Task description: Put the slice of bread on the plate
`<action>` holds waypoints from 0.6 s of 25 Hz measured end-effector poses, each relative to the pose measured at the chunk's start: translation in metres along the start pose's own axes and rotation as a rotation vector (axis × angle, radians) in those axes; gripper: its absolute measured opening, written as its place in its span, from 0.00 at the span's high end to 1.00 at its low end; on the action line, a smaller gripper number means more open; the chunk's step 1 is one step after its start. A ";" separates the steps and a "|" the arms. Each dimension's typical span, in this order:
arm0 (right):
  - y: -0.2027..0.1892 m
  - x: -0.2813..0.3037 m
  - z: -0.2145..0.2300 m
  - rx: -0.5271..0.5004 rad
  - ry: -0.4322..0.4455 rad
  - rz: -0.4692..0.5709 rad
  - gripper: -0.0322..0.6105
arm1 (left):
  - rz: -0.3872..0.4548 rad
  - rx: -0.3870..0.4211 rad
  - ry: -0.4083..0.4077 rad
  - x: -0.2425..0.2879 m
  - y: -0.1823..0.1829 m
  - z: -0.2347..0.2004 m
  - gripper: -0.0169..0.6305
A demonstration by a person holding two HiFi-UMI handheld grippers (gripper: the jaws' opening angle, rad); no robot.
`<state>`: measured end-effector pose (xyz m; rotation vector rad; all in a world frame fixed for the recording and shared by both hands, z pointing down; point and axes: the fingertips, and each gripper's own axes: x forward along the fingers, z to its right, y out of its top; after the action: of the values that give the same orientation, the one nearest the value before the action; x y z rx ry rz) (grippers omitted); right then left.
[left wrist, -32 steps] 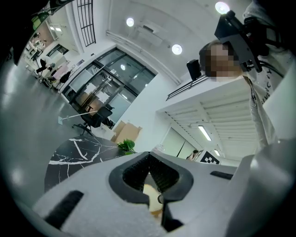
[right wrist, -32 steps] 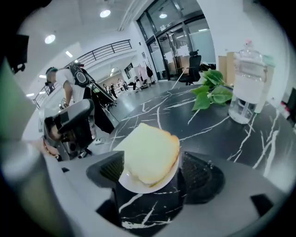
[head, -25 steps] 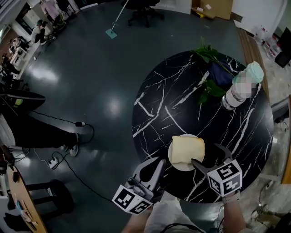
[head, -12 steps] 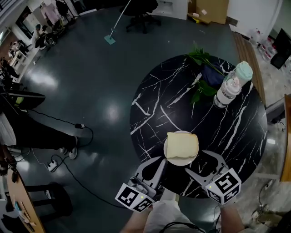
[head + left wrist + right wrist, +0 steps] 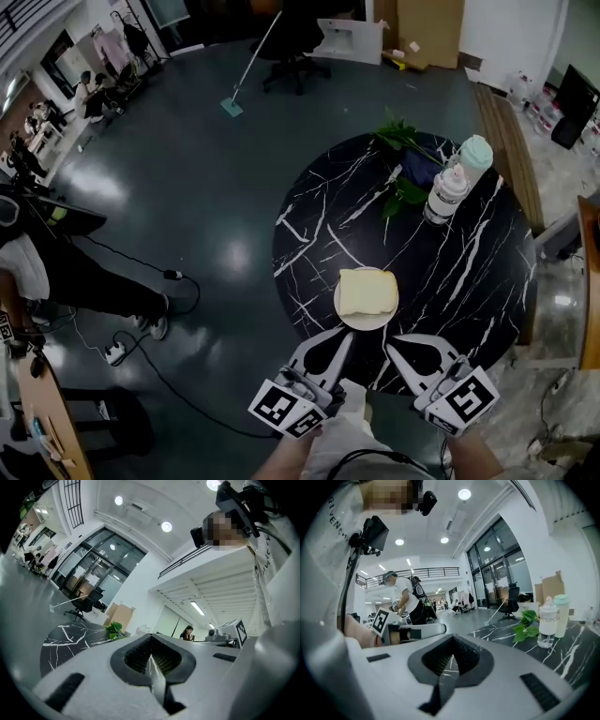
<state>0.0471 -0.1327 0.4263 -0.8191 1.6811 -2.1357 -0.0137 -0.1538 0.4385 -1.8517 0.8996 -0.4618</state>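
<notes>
The head view is dim, with glare on the floor [image 5: 230,234] left of centre. Gripper views are bright under ceiling lights [image 5: 464,494], edges warped, perhaps soft.

Table [image 5: 469,281]: black, white marble veining. Plate [image 5: 366,324]: white. Bread slice [image 5: 367,292]: pale cream. Far side: green leaves [image 5: 401,141]; clear bottle [image 5: 439,201], mint-green cap [image 5: 475,150]. Floor [image 5: 216,169]: dark grey-blue, glossy. Left gripper [image 5: 343,337], right gripper [image 5: 394,343]: pale grey, with black-and-white square markers.
</notes>
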 end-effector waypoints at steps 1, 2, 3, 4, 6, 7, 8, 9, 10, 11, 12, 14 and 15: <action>0.004 -0.004 -0.003 0.008 -0.006 0.014 0.93 | 0.000 0.004 -0.005 -0.001 0.002 0.006 0.96; 0.007 -0.009 -0.006 0.017 -0.012 0.027 0.93 | 0.000 0.008 -0.009 -0.003 0.003 0.011 0.96; 0.010 -0.013 -0.009 0.022 -0.017 0.035 0.94 | 0.000 0.012 -0.013 -0.004 0.004 0.017 0.96; 0.012 -0.018 -0.012 0.024 -0.022 0.040 0.93 | 0.000 0.016 -0.018 -0.005 0.006 0.023 0.96; 0.015 -0.028 -0.017 0.028 -0.033 0.048 0.94 | 0.000 0.025 -0.028 -0.008 0.009 0.034 0.96; 0.016 -0.033 -0.020 0.036 -0.036 0.055 0.94 | -0.001 0.030 -0.032 -0.010 0.010 0.040 0.96; 0.019 -0.038 -0.022 0.047 -0.038 0.064 0.94 | -0.002 0.036 -0.036 -0.012 0.012 0.045 0.96; 0.021 -0.043 -0.024 0.054 -0.040 0.073 0.94 | -0.003 0.042 -0.040 -0.014 0.014 0.051 0.96; 0.023 -0.048 -0.026 0.056 -0.043 0.079 0.94 | -0.004 0.049 -0.045 -0.015 0.015 0.056 0.96; 0.025 -0.053 -0.027 0.053 -0.047 0.083 0.94 | -0.004 0.055 -0.051 -0.016 0.017 0.062 0.96; 0.027 -0.059 -0.029 0.048 -0.051 0.087 0.94 | -0.005 0.061 -0.057 -0.018 0.018 0.067 0.96; 0.030 -0.068 -0.032 0.040 -0.060 0.098 0.94 | -0.004 0.070 -0.066 -0.019 0.020 0.076 0.96; 0.032 -0.072 -0.032 0.039 -0.064 0.105 0.94 | -0.003 0.075 -0.070 -0.020 0.021 0.079 0.96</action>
<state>0.0815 -0.0758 0.3731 -0.7630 1.6082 -2.0440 0.0175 -0.0955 0.3860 -1.7897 0.8219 -0.4241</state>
